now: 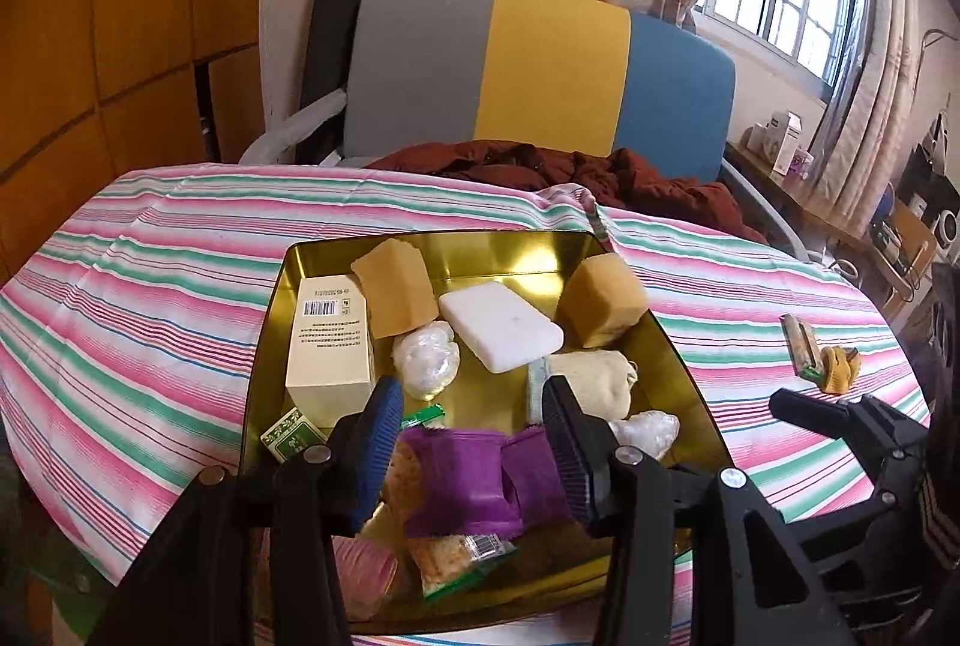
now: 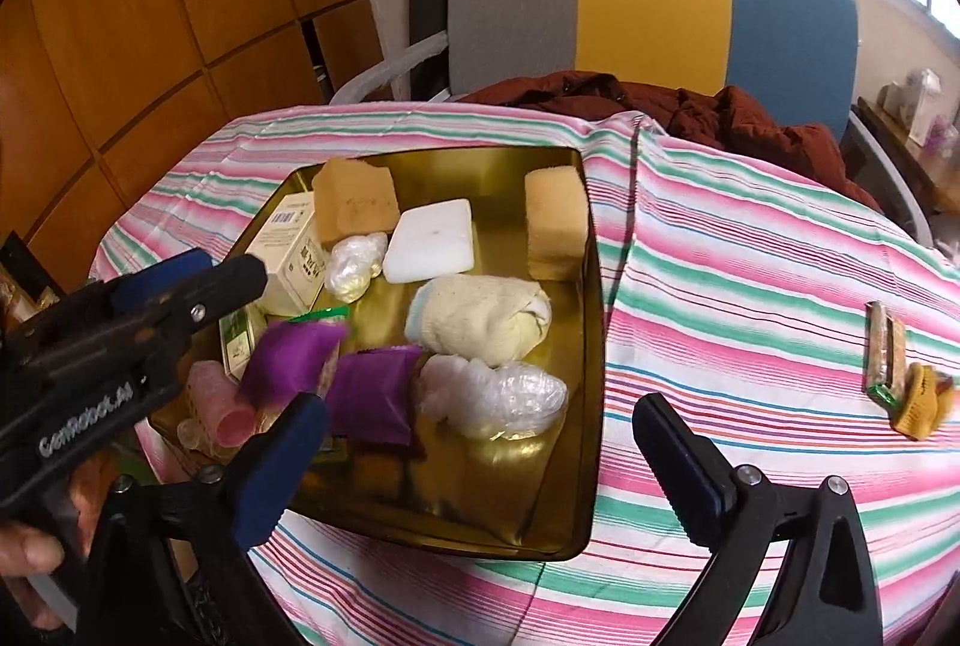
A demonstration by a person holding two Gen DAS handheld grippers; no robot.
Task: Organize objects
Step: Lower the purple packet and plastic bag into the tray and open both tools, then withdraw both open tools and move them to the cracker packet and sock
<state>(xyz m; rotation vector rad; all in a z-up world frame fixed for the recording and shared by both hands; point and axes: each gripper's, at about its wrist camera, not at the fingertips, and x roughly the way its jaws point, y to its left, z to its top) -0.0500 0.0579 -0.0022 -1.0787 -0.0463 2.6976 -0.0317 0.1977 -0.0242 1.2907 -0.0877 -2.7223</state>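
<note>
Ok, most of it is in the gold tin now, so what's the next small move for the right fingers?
Probably swing the right gripper toward the small yellow item and the wrapped bar beside it. Both lie on the striped cloth outside the gold tin, and the right fingers stand wide open with nothing between them.

My claws' ribbed blue pads (image 1: 384, 424) look rubbery. The tray (image 2: 576, 466) is glossy gold metal, sponges (image 2: 555, 220) porous, the striped cloth (image 2: 750, 286) over the surface matt.
</note>
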